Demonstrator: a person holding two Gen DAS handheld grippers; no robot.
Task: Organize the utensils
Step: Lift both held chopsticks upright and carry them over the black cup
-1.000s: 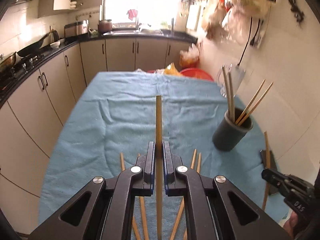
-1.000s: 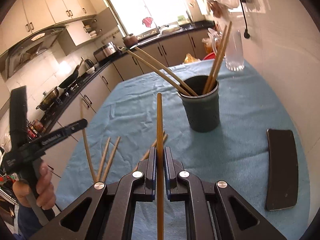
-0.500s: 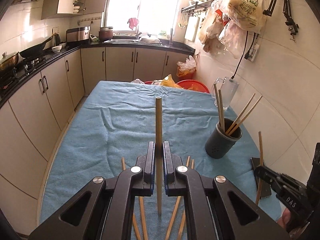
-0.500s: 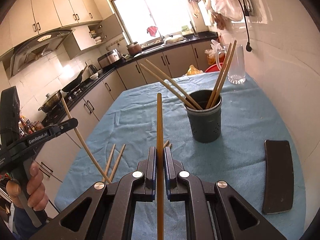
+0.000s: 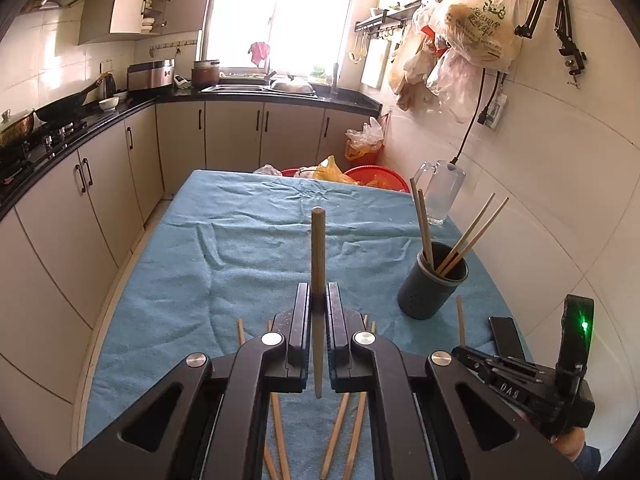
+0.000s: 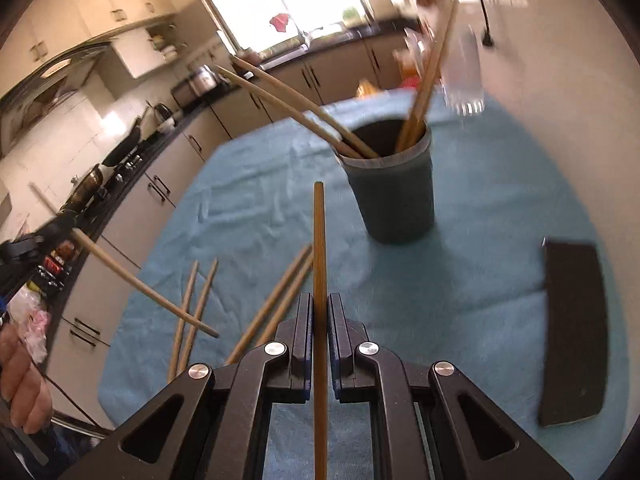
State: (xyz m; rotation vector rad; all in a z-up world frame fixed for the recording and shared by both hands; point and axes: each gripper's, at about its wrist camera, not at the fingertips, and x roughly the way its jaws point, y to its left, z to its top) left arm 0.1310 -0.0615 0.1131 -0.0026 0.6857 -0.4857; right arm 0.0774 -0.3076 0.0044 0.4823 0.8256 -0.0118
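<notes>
Grippers: left gripper [image 5: 318, 312], right gripper [image 6: 319, 320] each clamp one chopstick (wooden) | holder [image 6: 394, 196] ahead

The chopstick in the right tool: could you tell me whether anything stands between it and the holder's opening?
Nothing on the cloth blocks it. The chopstick faces the utensil holder directly; only the four chopsticks already inside lean across part of the opening.

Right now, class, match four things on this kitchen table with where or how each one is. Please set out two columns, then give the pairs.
1. dark utensil holder
2. glass mug
3. black phone
4. right gripper

A. lying flat on the blue cloth
B. shut on one chopstick
C. standing upright, four chopsticks inside
D. at the far corner by the wall, empty

Pairs: 1-C, 2-D, 3-A, 4-B
</notes>
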